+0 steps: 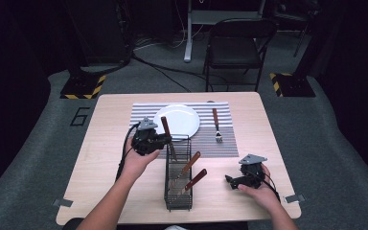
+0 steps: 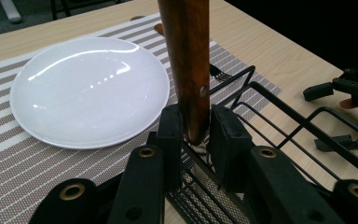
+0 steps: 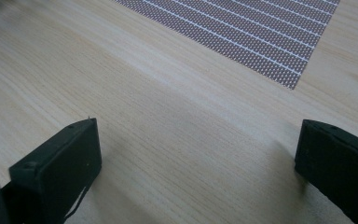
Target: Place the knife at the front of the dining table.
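A brown wooden-handled utensil (image 1: 165, 125) stands upright in the far end of a black wire basket (image 1: 178, 203). My left gripper (image 1: 166, 140) is shut on its handle. In the left gripper view the pads press both sides of the handle (image 2: 186, 56) just above the basket's rim (image 2: 279, 100); the utensil's working end is hidden. Two more wooden-handled utensils (image 1: 188, 165) lean inside the basket. My right gripper (image 1: 230, 181) rests open near the table's front right. Its jaws (image 3: 196, 158) stand wide over bare wood with nothing between them.
A white plate (image 1: 179, 120) lies on a striped placemat (image 1: 211, 143) behind the basket, with a wooden-handled fork (image 1: 216, 125) to its right. A folding chair (image 1: 235, 43) stands beyond the table's far edge.
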`<state>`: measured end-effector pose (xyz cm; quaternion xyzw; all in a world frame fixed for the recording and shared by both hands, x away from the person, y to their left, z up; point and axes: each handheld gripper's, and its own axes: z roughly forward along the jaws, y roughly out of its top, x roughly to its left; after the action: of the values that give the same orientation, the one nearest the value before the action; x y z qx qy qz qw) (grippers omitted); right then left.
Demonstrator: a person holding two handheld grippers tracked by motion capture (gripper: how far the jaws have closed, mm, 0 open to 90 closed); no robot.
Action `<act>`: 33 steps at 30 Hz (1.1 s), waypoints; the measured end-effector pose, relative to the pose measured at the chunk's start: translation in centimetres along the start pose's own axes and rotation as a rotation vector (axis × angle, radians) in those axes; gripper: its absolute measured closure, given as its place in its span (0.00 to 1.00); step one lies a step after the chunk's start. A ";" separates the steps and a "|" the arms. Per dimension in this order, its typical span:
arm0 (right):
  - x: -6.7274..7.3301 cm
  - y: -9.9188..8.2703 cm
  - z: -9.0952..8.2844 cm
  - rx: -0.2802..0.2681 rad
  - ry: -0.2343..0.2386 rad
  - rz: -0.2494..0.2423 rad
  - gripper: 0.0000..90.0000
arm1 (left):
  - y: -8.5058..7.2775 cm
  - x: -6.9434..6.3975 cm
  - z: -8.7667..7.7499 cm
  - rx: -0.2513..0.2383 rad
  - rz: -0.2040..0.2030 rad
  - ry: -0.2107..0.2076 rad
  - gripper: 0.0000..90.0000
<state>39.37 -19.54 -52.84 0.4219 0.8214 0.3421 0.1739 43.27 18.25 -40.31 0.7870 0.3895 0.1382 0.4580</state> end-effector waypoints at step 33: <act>0.0 0.0 0.0 0.000 0.000 0.000 0.00 | -0.3 -2.2 1.2 0.006 -0.010 0.061 0.89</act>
<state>39.37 -19.53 -52.84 0.4220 0.8213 0.3423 0.1739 42.38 15.94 -40.92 0.7818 0.4078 0.1586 0.4443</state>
